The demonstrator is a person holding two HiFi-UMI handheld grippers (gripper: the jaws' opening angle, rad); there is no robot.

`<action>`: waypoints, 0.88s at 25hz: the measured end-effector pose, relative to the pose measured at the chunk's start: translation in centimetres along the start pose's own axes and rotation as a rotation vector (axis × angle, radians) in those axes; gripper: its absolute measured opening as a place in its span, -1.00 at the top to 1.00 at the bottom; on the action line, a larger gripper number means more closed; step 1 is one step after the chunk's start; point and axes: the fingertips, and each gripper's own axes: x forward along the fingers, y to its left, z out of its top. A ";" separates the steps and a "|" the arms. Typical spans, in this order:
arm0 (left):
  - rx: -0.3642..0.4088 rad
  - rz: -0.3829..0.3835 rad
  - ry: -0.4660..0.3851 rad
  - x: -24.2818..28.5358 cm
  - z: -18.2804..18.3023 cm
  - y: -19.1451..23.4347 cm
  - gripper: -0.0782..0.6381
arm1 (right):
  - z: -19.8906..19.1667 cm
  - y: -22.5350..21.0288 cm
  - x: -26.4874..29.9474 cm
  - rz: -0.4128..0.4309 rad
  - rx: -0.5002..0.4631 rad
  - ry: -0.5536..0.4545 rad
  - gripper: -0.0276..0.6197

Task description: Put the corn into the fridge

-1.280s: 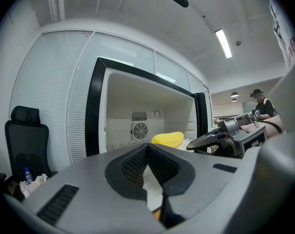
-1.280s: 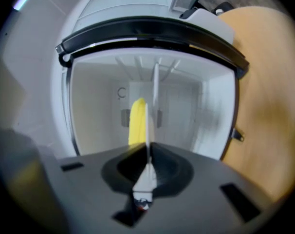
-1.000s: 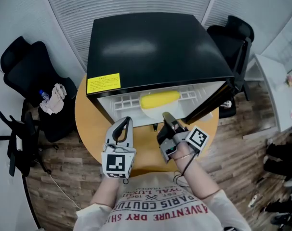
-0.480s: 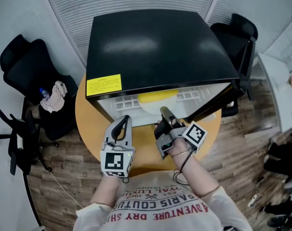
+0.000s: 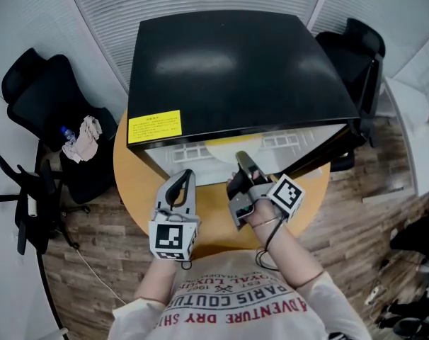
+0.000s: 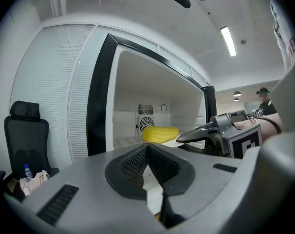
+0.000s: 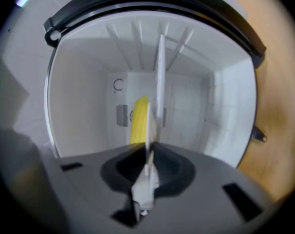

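Note:
The yellow corn (image 6: 159,133) lies on a white plate (image 7: 159,82) inside the open black fridge (image 5: 236,69). In the right gripper view the corn (image 7: 138,121) sits behind the plate's edge. My right gripper (image 5: 241,159) reaches into the fridge opening and is shut on the near rim of the plate (image 5: 225,151). From the head view the fridge top hides nearly all of the corn. My left gripper (image 5: 186,178) hovers just outside the opening, left of the right one, shut with nothing in it.
The fridge stands on a round wooden table (image 5: 133,183). Its door (image 5: 321,156) hangs open at the right. Black office chairs stand at the left (image 5: 44,98) and back right (image 5: 356,52). A fan vent (image 6: 146,123) shows on the fridge's back wall.
My right gripper has pushed the plate with the corn deeper into the fridge, so the corn has slid under the fridge top in the head view. The left gripper has barely moved.

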 end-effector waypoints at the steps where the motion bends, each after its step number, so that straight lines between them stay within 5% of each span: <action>1: 0.006 -0.001 0.000 0.0 -0.1 0.0 0.70 | 0.0 0.0 0.1 -0.001 0.000 0.000 0.73; 22: 0.018 0.012 -0.004 -1.2 0.4 -2.2 0.70 | 0.2 0.4 -3.5 0.050 -0.066 -0.031 0.63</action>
